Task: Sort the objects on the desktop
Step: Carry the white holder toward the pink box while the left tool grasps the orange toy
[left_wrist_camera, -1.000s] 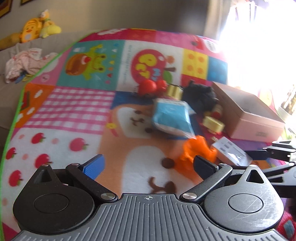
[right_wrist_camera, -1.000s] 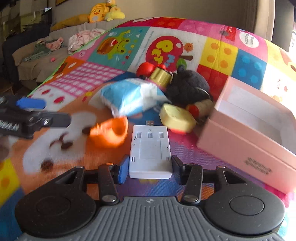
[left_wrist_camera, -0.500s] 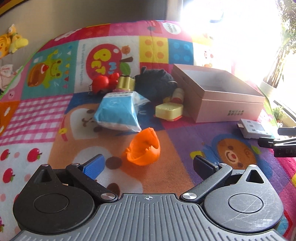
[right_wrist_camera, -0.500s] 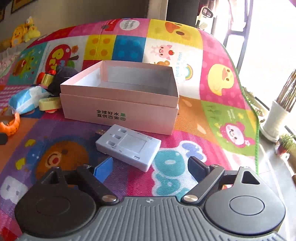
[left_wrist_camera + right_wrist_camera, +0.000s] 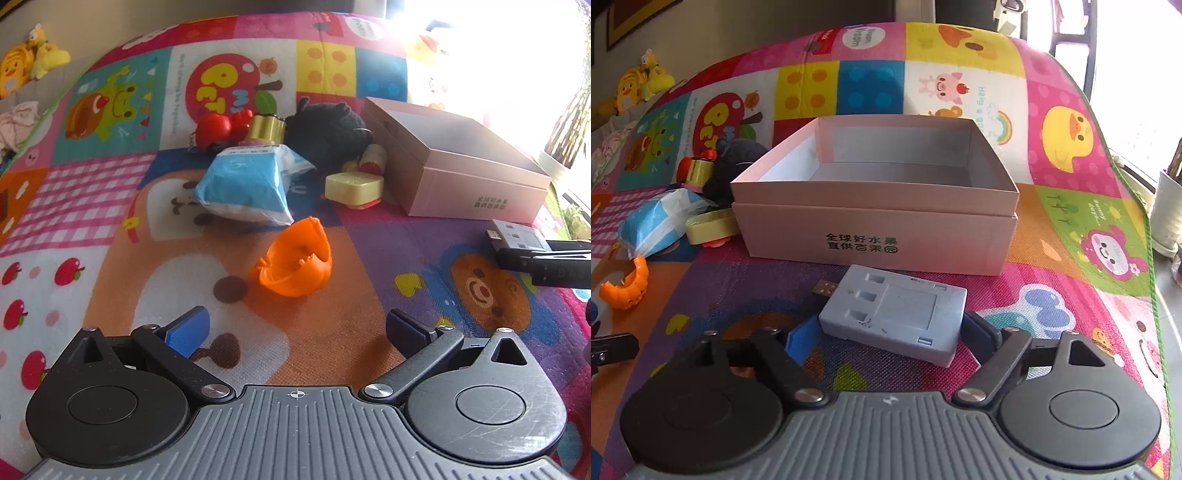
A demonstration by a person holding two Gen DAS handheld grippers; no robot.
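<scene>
My right gripper (image 5: 890,332) is shut on a grey USB charger block (image 5: 897,317), held crosswise above the mat just in front of the open pink box (image 5: 879,236). The block (image 5: 517,238) and the right gripper's fingers (image 5: 546,258) also show at the right edge of the left wrist view. My left gripper (image 5: 295,328) is open and empty, a short way in front of an orange toy shell (image 5: 295,266). The pink box (image 5: 454,170) stands at the right in that view.
Left of the box lies a pile: blue tissue pack (image 5: 247,181), yellow soap-like block (image 5: 354,186), black plush (image 5: 325,129), red toy (image 5: 214,129), gold cylinder (image 5: 266,129). All sit on a colourful play mat (image 5: 110,221). A white plant pot (image 5: 1167,218) stands beyond the mat's right edge.
The right gripper has closed on the grey block and moved closer to the box. The left gripper has drawn slightly nearer to the orange shell.
</scene>
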